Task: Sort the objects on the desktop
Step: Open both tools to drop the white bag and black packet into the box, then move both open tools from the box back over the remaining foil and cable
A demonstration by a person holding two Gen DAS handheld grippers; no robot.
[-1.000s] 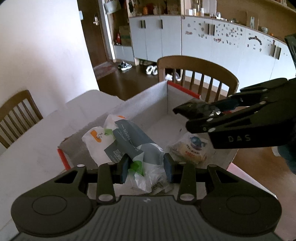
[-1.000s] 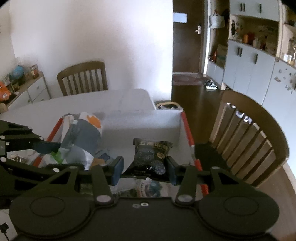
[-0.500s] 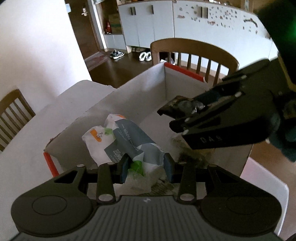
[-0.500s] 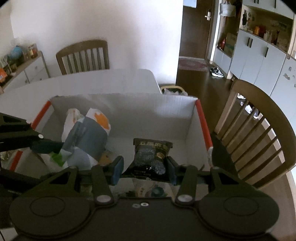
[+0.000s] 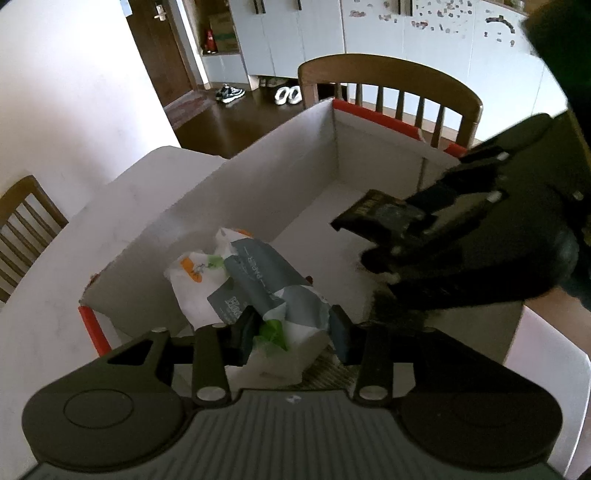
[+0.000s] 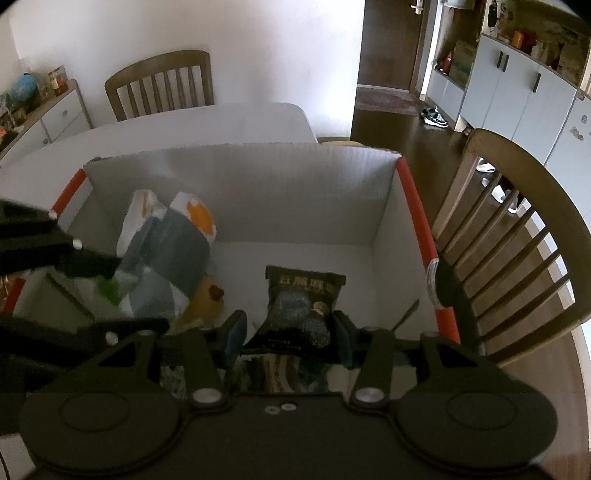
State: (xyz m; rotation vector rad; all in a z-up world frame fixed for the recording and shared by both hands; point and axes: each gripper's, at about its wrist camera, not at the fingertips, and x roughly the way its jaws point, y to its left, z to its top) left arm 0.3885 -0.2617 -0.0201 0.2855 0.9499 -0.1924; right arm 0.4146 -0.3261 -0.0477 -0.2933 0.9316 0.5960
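My left gripper is shut on a grey, white and green tissue pack and holds it inside a white cardboard box with red edges. My right gripper is shut on a black snack packet and holds it over the box's floor, right of the tissue pack. The right gripper and its packet show at the right of the left wrist view. The left gripper's fingers show at the left of the right wrist view. An orange-yellow packet lies on the box floor.
The box stands on a white table. Wooden chairs stand at the box's right side, behind the table and at the left. White cabinets line the far wall.
Both grippers have dropped lower into the box with their packs. The right gripper has come closer to the left one.
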